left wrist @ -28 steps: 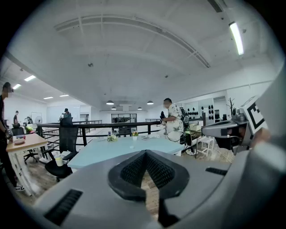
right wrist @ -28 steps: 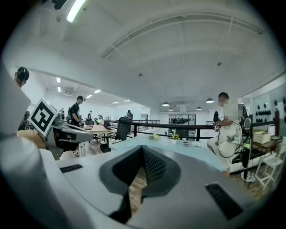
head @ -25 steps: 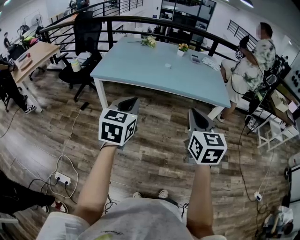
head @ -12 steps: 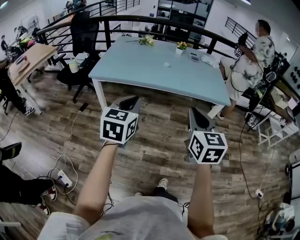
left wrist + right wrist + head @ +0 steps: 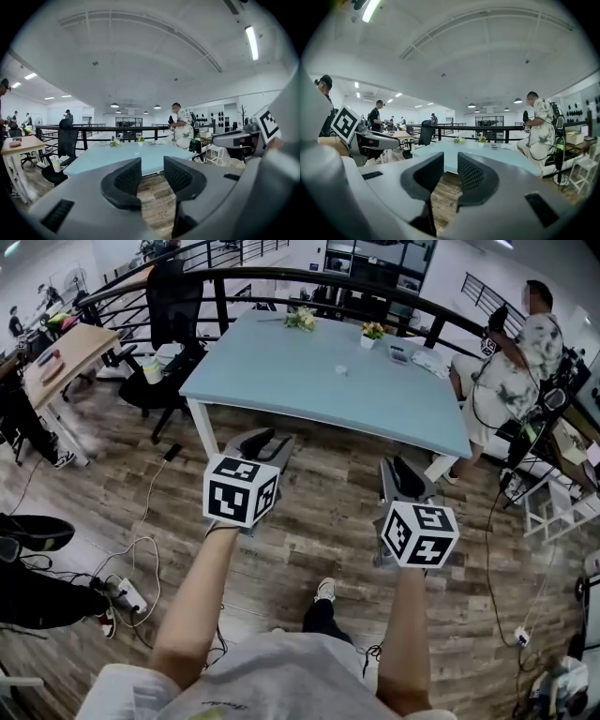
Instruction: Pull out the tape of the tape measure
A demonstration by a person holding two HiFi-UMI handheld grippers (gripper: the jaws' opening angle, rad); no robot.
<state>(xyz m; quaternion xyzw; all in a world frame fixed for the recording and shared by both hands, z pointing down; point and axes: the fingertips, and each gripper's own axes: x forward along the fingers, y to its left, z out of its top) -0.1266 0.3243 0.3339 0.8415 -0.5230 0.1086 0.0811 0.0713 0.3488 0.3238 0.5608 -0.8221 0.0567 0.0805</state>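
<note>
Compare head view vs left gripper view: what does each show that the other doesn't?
Head view only: the power strip on the floor and the person's own shoe. Left gripper view only: the ceiling lights, and a straight look between the left gripper jaws, which have just been opening, with nothing between them. Both: the blue table, the black chair and the bystander in a patterned shirt.

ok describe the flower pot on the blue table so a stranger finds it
Find the pale blue table by the black railing. Near its far edge, right of middle, stands a small white pot of yellow flowers; the whitish bunch to its left shows no pot.
</note>
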